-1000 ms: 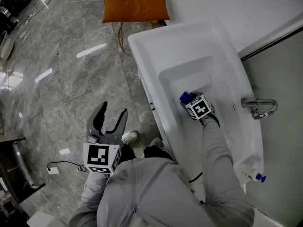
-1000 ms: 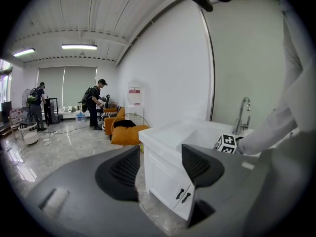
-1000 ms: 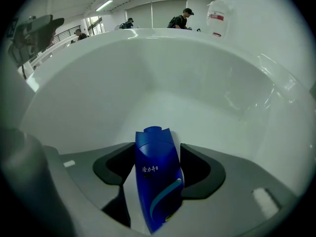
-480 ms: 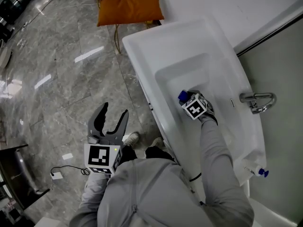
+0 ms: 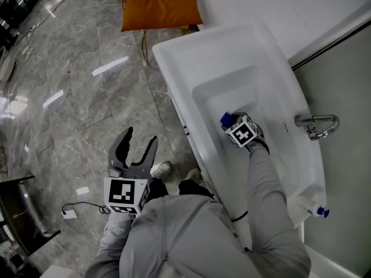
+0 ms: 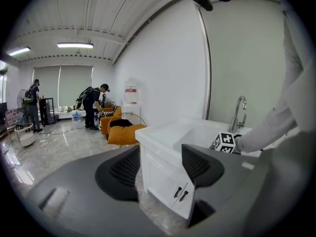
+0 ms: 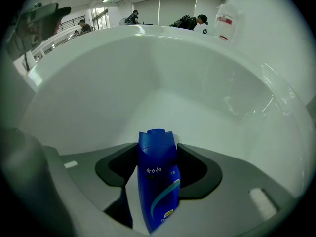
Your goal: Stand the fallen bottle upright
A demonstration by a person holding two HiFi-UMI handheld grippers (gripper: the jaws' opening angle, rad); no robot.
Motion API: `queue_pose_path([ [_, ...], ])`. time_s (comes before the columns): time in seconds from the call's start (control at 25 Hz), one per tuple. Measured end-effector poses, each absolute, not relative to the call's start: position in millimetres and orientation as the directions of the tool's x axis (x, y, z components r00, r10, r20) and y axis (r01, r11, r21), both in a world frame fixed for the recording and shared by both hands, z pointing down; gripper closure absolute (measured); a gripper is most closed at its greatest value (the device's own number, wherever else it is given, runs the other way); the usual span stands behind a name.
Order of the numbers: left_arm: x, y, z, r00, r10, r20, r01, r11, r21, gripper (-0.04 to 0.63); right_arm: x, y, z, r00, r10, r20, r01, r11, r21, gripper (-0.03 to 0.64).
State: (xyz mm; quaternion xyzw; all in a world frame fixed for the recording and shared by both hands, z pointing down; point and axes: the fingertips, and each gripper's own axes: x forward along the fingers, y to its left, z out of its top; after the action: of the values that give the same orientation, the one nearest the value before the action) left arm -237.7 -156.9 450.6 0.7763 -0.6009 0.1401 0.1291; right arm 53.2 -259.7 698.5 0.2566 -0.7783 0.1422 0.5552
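Blue bottle (image 7: pixel 158 186), label perhaps 隆力奇, clamped in right claw (image 7: pixel 158 151)

The sink (image 5: pixel 191 57) runs from upper centre to lower right of the head view, with the bottle (image 5: pixel 226 119) in its basin at mid-frame and the faucet (image 5: pixel 316 126) right of it on the rim. A chair (image 5: pixel 162 7) stands above the sink's top corner, and a spray bottle (image 5: pixel 316 213) is at its lower-right end.
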Motion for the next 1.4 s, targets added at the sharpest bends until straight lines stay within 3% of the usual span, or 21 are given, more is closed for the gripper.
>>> queue_pose_path([
  [0.68,-200.8,-180.6,435.4,0.386,-0.859,0.335,-0.917,-0.396,0.042,0.281,86.2,-261.0,626.4,-0.300,-0.531,0.792,-0.774,0.622,0.123,0.371],
  [0.96,-177.4,-189.6,431.0,0.464,-0.818,0.339,-0.875,-0.483,0.031,0.281,119.3,-250.9,597.4,-0.257,-0.673,0.693,-0.888,0.447,0.104,0.371],
  [1.4,-139.1,-197.6,418.3,0.564,-0.763,0.317,-0.806,-0.591,0.011,0.281,155.2,-227.6,572.7,-0.161,-0.790,0.591,-0.963,0.256,0.080,0.373],
])
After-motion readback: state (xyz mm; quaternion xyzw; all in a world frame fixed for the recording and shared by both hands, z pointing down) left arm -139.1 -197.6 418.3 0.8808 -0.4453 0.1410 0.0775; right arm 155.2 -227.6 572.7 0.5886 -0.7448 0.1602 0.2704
